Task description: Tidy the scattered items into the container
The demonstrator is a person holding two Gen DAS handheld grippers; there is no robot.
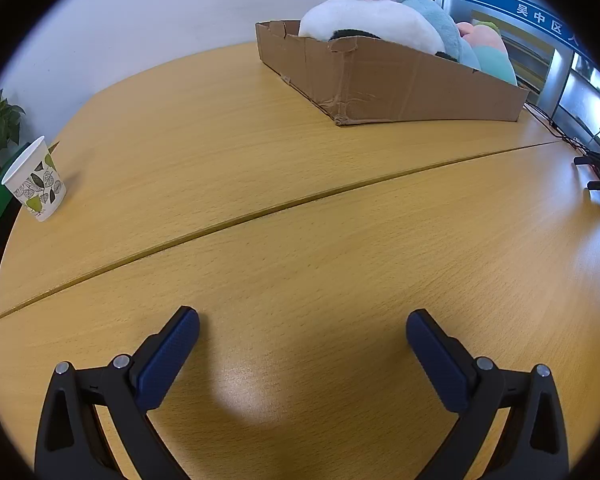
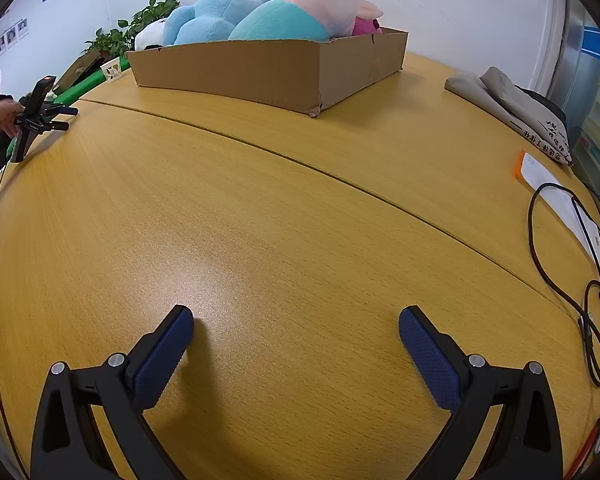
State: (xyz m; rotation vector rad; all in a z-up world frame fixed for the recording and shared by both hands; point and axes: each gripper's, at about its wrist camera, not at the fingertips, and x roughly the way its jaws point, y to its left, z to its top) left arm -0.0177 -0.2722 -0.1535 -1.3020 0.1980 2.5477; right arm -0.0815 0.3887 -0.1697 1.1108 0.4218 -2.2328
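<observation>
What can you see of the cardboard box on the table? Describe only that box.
The cardboard box is brown, shallow and open-topped, with creased walls and a crumpled, torn corner. It stands flat on the wooden table, far from both tongs. Soft toys are heaped inside, rising above its rim: white, blue, and pink with green. Nothing else touches it.

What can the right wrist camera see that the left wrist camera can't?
Only the right wrist view shows the black cable, the folded grey bag, the white paper and the right gripper, open and empty. Only the left wrist view shows its own left gripper, open too. Both show the cardboard box of plush toys, the paper cup and the wooden table.
</observation>
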